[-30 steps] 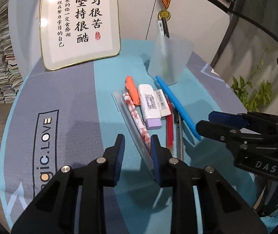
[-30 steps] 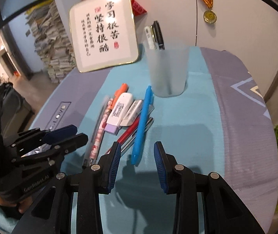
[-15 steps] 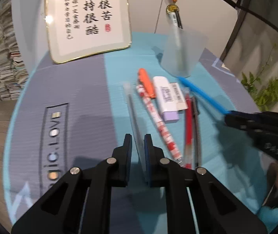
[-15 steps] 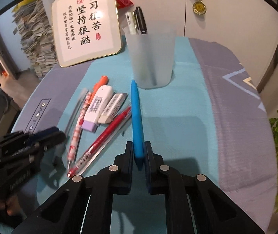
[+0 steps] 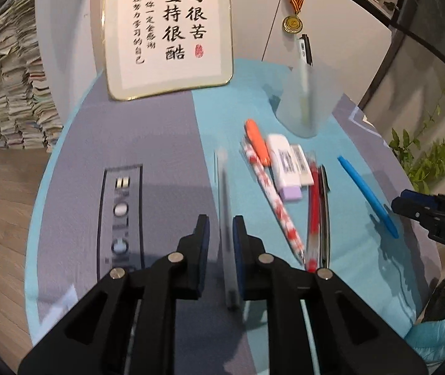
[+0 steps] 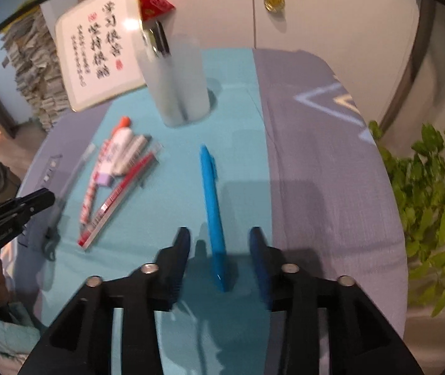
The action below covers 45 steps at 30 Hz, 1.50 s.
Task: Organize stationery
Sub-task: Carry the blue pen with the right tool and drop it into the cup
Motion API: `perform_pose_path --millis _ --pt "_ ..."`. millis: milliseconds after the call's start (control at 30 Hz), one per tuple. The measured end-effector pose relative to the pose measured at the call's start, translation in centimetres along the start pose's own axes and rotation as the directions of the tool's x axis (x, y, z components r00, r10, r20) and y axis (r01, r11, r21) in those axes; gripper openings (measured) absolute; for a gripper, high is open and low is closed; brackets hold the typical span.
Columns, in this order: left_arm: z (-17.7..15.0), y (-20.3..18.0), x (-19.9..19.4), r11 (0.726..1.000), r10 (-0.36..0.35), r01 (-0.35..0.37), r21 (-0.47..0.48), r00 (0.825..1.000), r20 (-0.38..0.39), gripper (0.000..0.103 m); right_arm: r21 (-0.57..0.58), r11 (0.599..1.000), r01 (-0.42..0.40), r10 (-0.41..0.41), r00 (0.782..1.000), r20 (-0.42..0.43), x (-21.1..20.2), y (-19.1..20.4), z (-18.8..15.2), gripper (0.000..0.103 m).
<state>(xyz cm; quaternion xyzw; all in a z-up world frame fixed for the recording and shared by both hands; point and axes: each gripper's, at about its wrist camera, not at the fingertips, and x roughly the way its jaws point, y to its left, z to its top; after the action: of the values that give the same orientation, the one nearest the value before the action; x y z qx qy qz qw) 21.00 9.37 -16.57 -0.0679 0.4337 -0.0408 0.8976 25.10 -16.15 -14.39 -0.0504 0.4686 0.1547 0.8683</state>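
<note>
Left wrist view: the left gripper is pinching a clear pen, its jaws nearly together on the pen's near end, and the rest of the pen is running away from the jaws over the tabletop. Gripping it by one end probably leaves the far end free to go into the cup first. Just beyond and to the right, a patterned pen, a red pen, an orange marker and two erasers are lying bunched side by side, waiting to be sorted. Further back, the frosted cup is standing upright, already holding two pens.

In the right wrist view, the right gripper is hovering over the near end of a blue pen; its jaws are opening and standing clear of the pen on both sides, so the pen is lying loose on the tabletop, apart from the bunch. Beyond it, the cup is standing near the framed calligraphy sign, which is leaning against the wall.
</note>
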Motion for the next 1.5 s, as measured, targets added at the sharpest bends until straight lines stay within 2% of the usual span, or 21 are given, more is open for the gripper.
perform_pose_path --millis 133,267,600,867,933,967,1000,1067,1233,1400,1500 --pt "1.6 -0.8 1.2 0.999 0.027 -0.028 0.044 1.000 0.004 0.013 -0.046 0.999 0.017 -0.017 1.000 -0.012 1.5 1.0 1.9 0.041" --pt "2.4 -1.0 2.2 0.996 0.046 -0.046 0.074 0.999 0.002 0.026 -0.080 0.996 0.036 -0.039 0.998 -0.040 3.1 1.3 3.0 0.041" --pt "3.8 -0.7 5.4 0.995 0.042 -0.036 0.090 0.998 -0.056 0.026 -0.108 0.993 0.054 -0.063 0.995 -0.082 6.2 1.9 4.8 0.041" --pt "5.1 -1.4 6.8 0.988 0.070 -0.062 0.142 0.996 -0.049 0.024 -0.140 0.989 0.053 -0.067 0.993 -0.102 7.9 2.6 5.8 0.041" --pt "5.0 -1.5 6.8 0.987 0.066 -0.058 0.152 0.997 -0.047 0.017 -0.146 0.989 0.039 -0.054 0.993 -0.103 8.0 2.7 5.9 0.032" --pt "5.0 -1.5 6.7 0.987 0.053 -0.045 0.152 0.997 -0.050 0.011 -0.151 0.988 0.022 -0.039 0.994 -0.107 8.0 2.8 5.9 0.017" --pt "5.0 -1.6 6.6 0.989 0.047 -0.039 0.144 0.997 -0.055 0.010 -0.156 0.987 0.023 -0.041 0.993 -0.108 8.1 3.0 6.0 0.014" --pt "5.2 -1.7 5.6 0.991 0.041 -0.037 0.126 0.999 -0.029 0.010 -0.166 0.986 0.028 -0.041 0.996 -0.077 7.4 3.3 5.9 0.014" --pt "5.9 -1.6 1.0 0.994 0.006 -0.016 0.109 0.995 0.097 0.010 -0.163 0.986 0.025 -0.017 0.999 0.047 3.1 3.7 5.9 0.014" --pt "5.9 -1.7 -2.4 0.996 -0.021 0.004 0.090 0.982 0.185 0.010 -0.136 0.991 0.007 0.014 0.988 0.156 -1.0 3.9 5.4 0.014" --pt "5.7 -2.1 -3.1 0.996 -0.027 0.008 0.091 0.978 0.208 0.010 -0.127 0.992 0.009 0.017 0.980 0.198 -2.5 3.9 5.4 0.014"
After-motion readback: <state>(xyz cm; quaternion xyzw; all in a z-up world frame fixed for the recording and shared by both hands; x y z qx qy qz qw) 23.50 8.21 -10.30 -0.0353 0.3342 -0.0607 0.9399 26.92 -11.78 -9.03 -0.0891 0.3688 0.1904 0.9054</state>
